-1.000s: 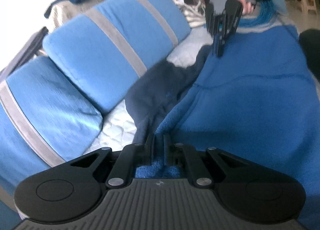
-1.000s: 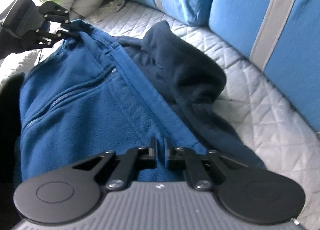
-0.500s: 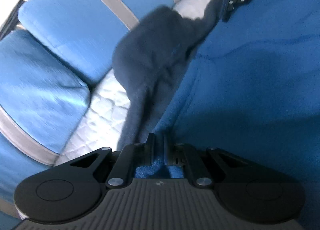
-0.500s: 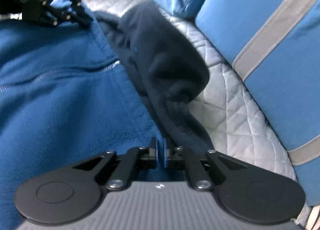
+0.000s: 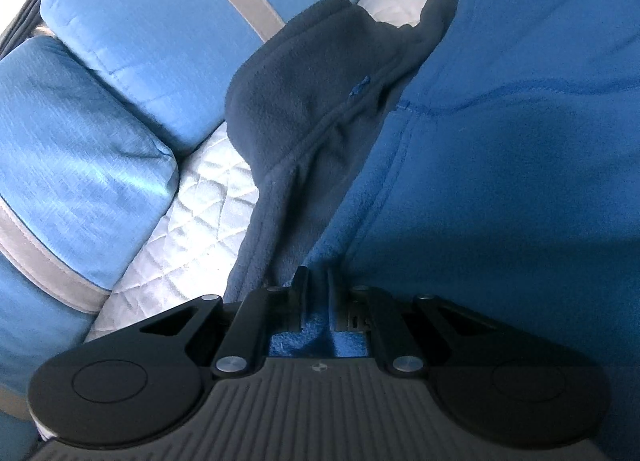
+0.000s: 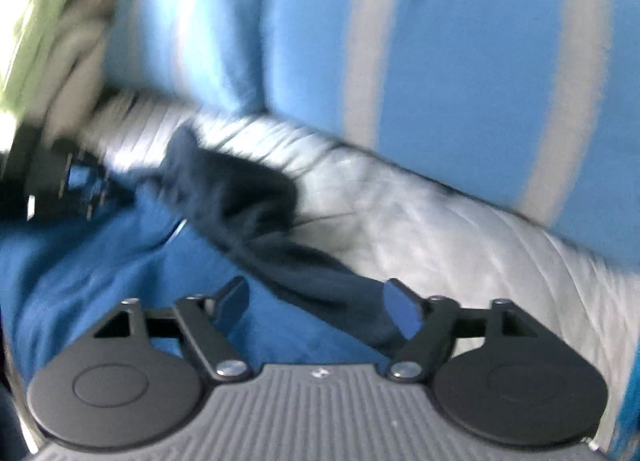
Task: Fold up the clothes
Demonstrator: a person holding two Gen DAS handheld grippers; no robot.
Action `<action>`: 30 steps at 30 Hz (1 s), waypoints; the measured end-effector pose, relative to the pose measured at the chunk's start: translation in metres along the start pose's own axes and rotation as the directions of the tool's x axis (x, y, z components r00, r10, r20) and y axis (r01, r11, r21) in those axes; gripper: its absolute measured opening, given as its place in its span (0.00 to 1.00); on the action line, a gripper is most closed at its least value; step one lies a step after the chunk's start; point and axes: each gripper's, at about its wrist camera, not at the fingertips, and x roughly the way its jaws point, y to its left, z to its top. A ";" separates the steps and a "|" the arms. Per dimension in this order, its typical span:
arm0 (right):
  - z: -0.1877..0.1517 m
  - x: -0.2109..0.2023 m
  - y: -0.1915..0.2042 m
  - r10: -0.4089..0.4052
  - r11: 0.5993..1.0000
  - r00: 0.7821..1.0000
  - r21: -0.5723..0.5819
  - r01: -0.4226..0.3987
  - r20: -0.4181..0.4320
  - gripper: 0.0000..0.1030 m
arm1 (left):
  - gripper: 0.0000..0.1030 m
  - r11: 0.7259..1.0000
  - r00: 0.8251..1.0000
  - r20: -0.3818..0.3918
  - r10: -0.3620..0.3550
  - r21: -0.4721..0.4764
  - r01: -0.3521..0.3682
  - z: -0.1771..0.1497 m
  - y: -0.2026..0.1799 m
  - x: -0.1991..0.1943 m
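A bright blue fleece jacket (image 5: 500, 133) lies spread on the quilted seat, with its dark navy hood (image 5: 316, 73) bunched toward the cushions. My left gripper (image 5: 318, 281) is shut on the jacket's blue edge, which is pinched between its pads. In the blurred right wrist view the same jacket (image 6: 120, 269) and navy hood (image 6: 248, 197) lie below my right gripper (image 6: 316, 297), whose jaws are opening wide; the fleece lies under them, not pressed by the pads. The left gripper (image 6: 84, 189) shows at the far left of that view, holding blue cloth.
Blue back cushions with grey stripes (image 5: 152, 33) (image 6: 440, 61) line the rear of the sofa. A pale quilted seat cover (image 5: 200, 201) (image 6: 460, 229) lies beside the jacket. Green and beige cloth (image 6: 52, 21) is piled at the far left end.
My right gripper let go of the jacket edge, opened wide and swung away; it has left the left wrist view. My left gripper sank toward the seat, still clamping the blue edge.
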 end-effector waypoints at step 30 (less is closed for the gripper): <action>-0.067 0.024 -0.074 0.143 0.863 0.989 0.484 -0.146 0.043 0.20 | 0.65 0.974 0.990 0.019 0.140 -0.181 -0.135 0.008 0.020 -0.037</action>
